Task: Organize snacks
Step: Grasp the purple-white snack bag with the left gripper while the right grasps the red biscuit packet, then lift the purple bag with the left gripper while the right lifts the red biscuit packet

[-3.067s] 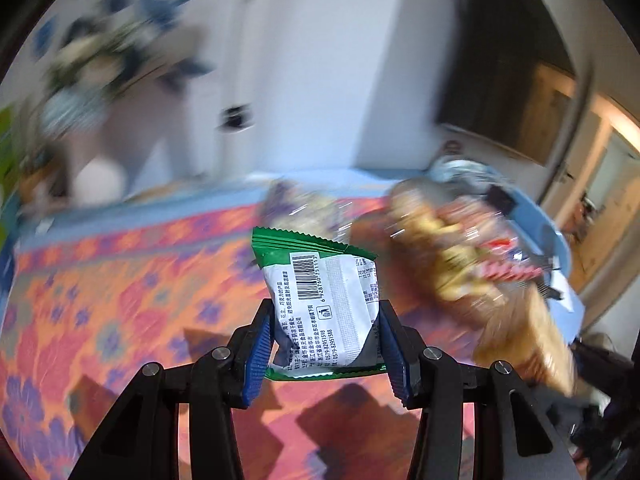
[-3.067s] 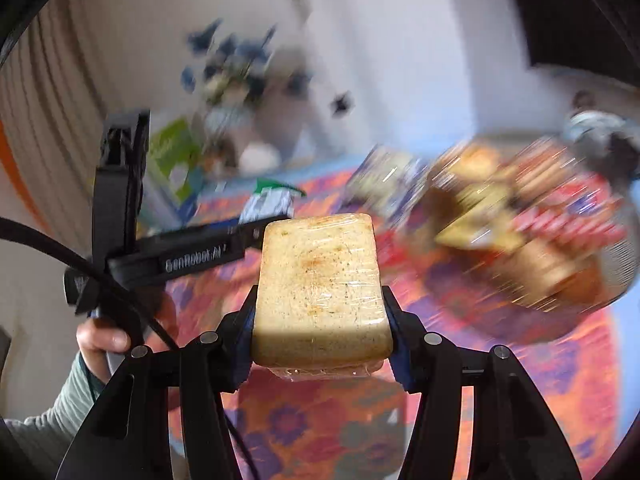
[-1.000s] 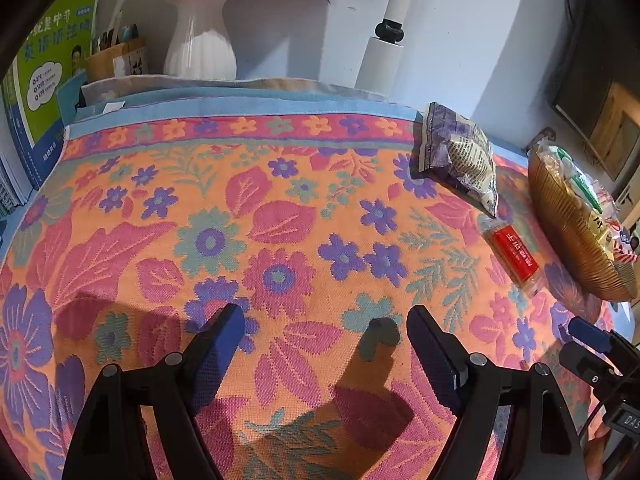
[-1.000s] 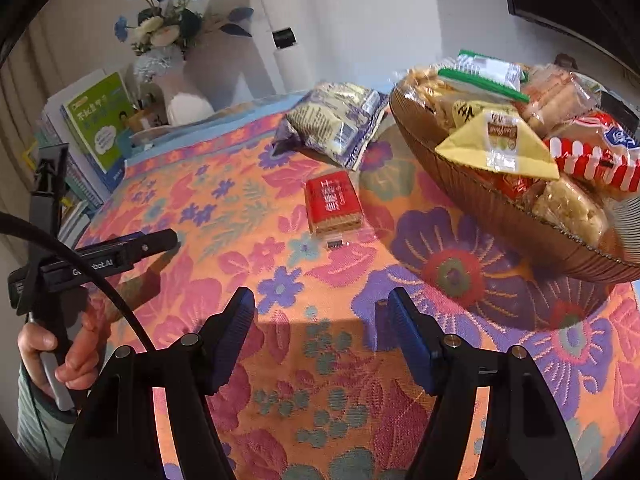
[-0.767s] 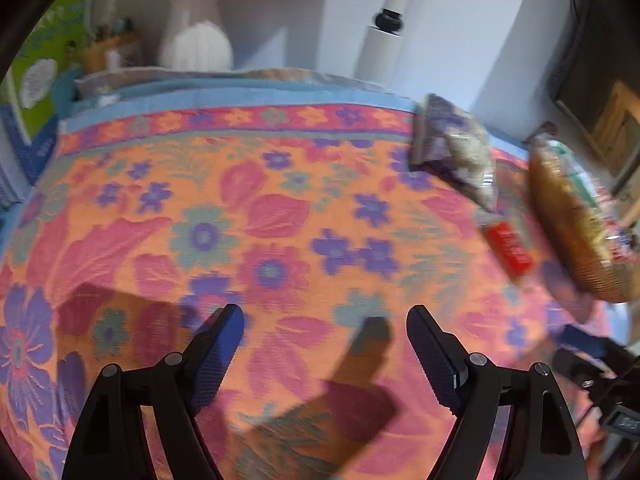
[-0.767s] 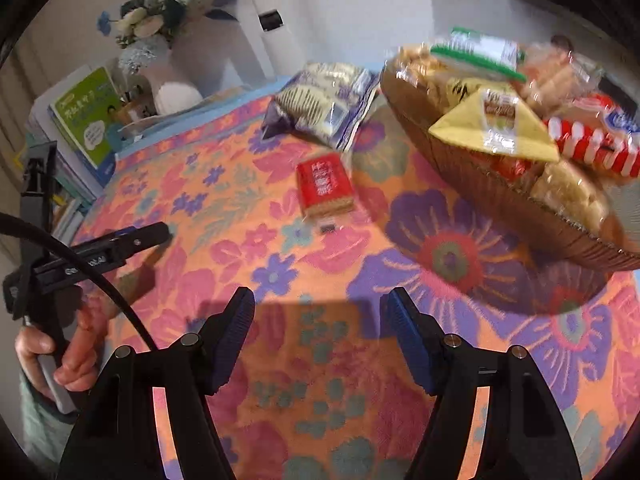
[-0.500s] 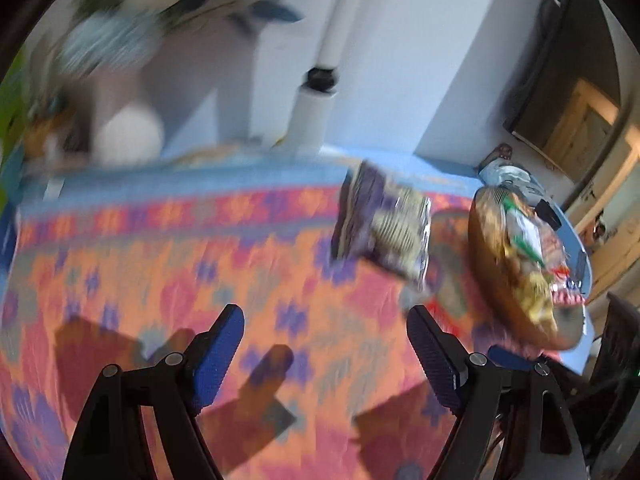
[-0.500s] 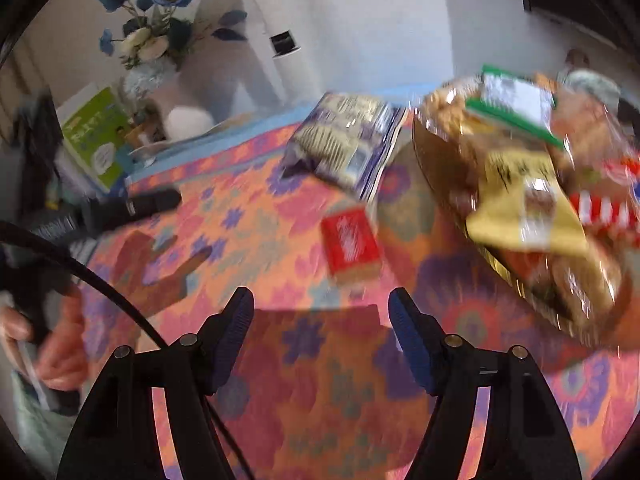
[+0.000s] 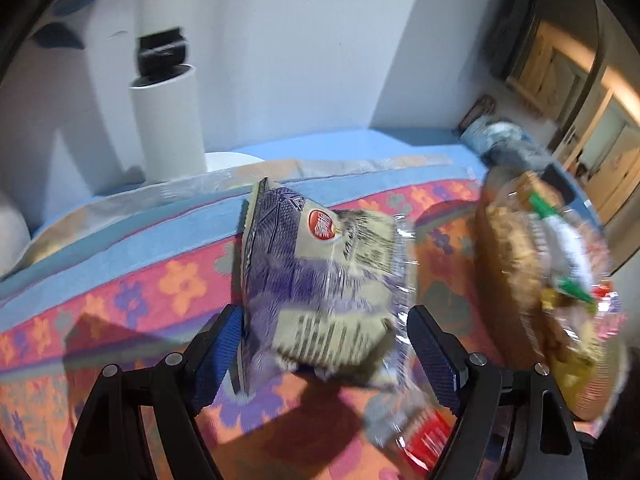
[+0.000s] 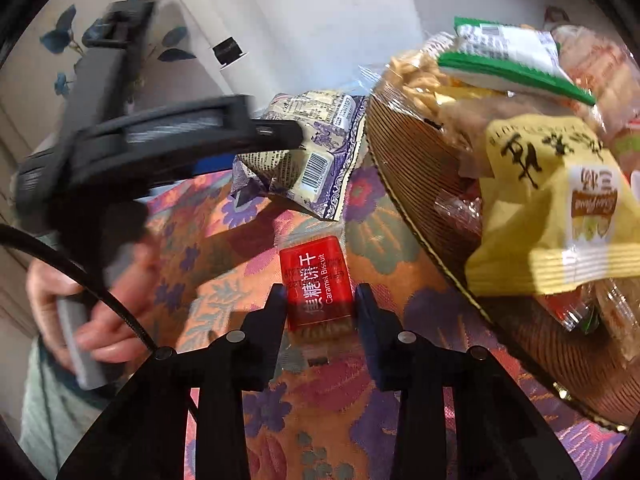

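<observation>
A purple and beige snack bag lies on the floral tablecloth; it also shows in the right wrist view. My left gripper is open, its blue pads either side of the bag's near end. A red caramel biscuit pack lies flat on the cloth. My right gripper has its jaws close against the pack's two sides. A brown woven basket heaped with snacks stands to the right; it also shows in the left wrist view.
A white cylinder with a black cap stands by the wall behind the table. The left gripper's body and the hand holding it fill the left of the right wrist view. A yellow packet overhangs the basket rim.
Both grippers have let go of their earlier snacks and moved forward. The left now straddles the purple bag; the right has closed in around the red biscuit pack.
</observation>
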Demonstrator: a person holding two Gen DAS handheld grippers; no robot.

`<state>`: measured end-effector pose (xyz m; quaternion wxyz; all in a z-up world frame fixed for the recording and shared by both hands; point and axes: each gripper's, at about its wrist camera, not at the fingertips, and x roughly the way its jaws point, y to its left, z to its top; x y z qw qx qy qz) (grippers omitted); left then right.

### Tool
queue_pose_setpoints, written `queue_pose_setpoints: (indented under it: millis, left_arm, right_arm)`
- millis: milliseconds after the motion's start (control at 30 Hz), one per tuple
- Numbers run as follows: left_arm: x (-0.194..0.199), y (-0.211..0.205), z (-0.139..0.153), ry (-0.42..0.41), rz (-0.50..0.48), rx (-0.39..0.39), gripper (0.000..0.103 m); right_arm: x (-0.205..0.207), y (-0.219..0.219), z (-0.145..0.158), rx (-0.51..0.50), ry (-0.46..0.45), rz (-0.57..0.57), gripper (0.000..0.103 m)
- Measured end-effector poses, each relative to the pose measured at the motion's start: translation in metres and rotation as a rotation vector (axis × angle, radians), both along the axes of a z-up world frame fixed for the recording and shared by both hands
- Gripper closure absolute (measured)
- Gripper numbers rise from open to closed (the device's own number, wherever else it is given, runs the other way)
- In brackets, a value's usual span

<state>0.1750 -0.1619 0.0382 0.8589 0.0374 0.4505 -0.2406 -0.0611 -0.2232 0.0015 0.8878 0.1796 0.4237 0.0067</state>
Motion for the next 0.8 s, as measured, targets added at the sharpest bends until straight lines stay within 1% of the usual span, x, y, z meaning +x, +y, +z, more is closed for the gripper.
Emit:
queue_pose_setpoints:
  millis: [67, 100, 133, 200, 300, 433, 567, 633, 700, 767, 800]
  left_arm:
    - [0.005, -0.008, -0.008, 0.004, -0.007, 0.025, 0.022]
    - [0.006, -0.009, -0.009, 0.0, -0.009, 0.02, 0.026]
    - [0.005, -0.01, -0.008, -0.003, -0.018, 0.014, 0.033]
    - [0.0, -0.009, -0.004, -0.016, -0.023, 0.032, 0.036]
    - [-0.007, -0.001, -0.002, -0.036, 0.009, 0.063, 0.04]
    - [-0.03, 0.036, 0.005, -0.041, 0.082, 0.043, 0.04]
    - [-0.069, 0.084, 0.005, -0.005, 0.15, -0.022, 0.04]
    - [-0.092, 0.103, 0.001, 0.007, 0.196, -0.026, 0.04]
    - [-0.113, 0.117, -0.003, 0.014, 0.231, -0.05, 0.04]
    - [-0.135, 0.134, -0.007, 0.015, 0.274, -0.068, 0.04]
    - [-0.143, 0.139, -0.01, 0.013, 0.295, -0.063, 0.04]
  right_arm:
    - [0.001, -0.002, -0.001, 0.011, 0.0, -0.002, 0.069]
    - [0.001, -0.002, -0.001, 0.011, -0.001, -0.001, 0.069]
    - [0.001, -0.004, -0.001, 0.01, -0.002, -0.001, 0.069]
    - [0.0, -0.004, -0.001, 0.003, -0.003, -0.001, 0.069]
    - [0.004, -0.001, -0.001, -0.012, -0.003, 0.002, 0.069]
    - [0.001, -0.001, 0.0, -0.019, -0.013, 0.006, 0.069]
    - [-0.004, 0.006, 0.003, -0.039, -0.029, 0.011, 0.07]
    - [-0.001, 0.016, 0.003, -0.067, -0.018, 0.023, 0.07]
    - [-0.003, 0.022, 0.002, -0.077, 0.005, 0.05, 0.07]
    - [-0.01, 0.028, 0.004, -0.079, 0.026, 0.078, 0.071]
    - [-0.017, 0.031, 0.005, -0.08, 0.026, 0.08, 0.071]
